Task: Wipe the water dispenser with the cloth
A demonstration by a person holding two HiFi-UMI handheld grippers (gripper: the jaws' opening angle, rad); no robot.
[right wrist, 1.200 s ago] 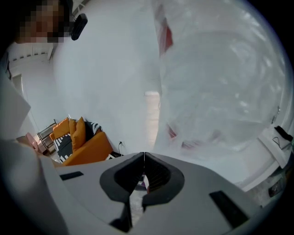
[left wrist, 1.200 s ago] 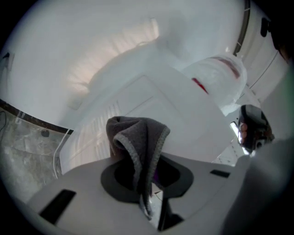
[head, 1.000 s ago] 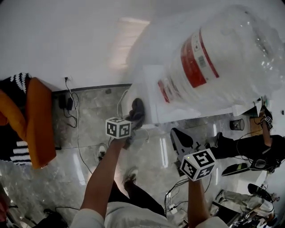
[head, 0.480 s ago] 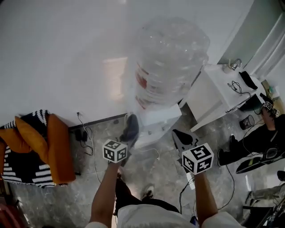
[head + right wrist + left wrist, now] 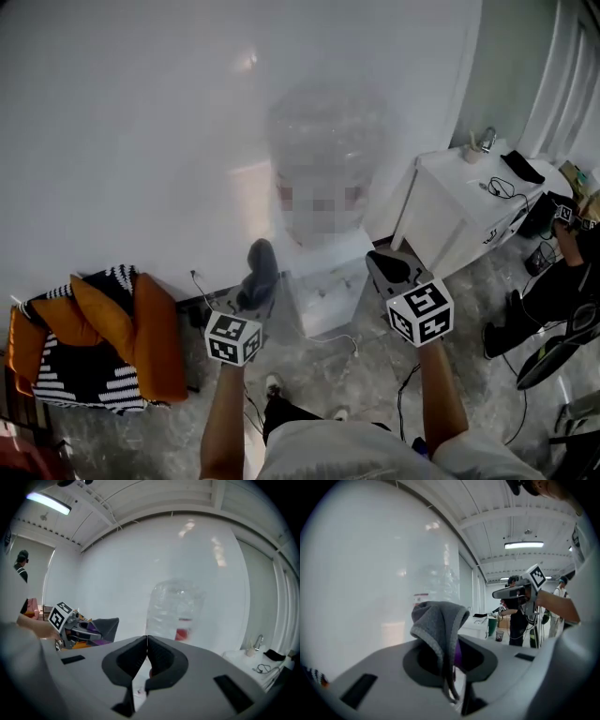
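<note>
Left claw (image 5: 255, 279) tight on grey cloth (image 5: 438, 620), arm (image 5: 225, 412) outstretched toward water dispenser (image 5: 323, 281)

I can't read a single word or number anywhere here. The clear plastic water bottle (image 5: 174, 607) carries a red and white label (image 5: 183, 633), but its print is too small and blurred to make out. The white cube (image 5: 232, 337) on the left gripper (image 5: 260, 262) and the matching cube (image 5: 420, 311) on the right gripper (image 5: 377, 261) show only black square patterns, no letters or digits.

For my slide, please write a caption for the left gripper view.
Left gripper clamping the grey cloth, right gripper beyond it.
</note>
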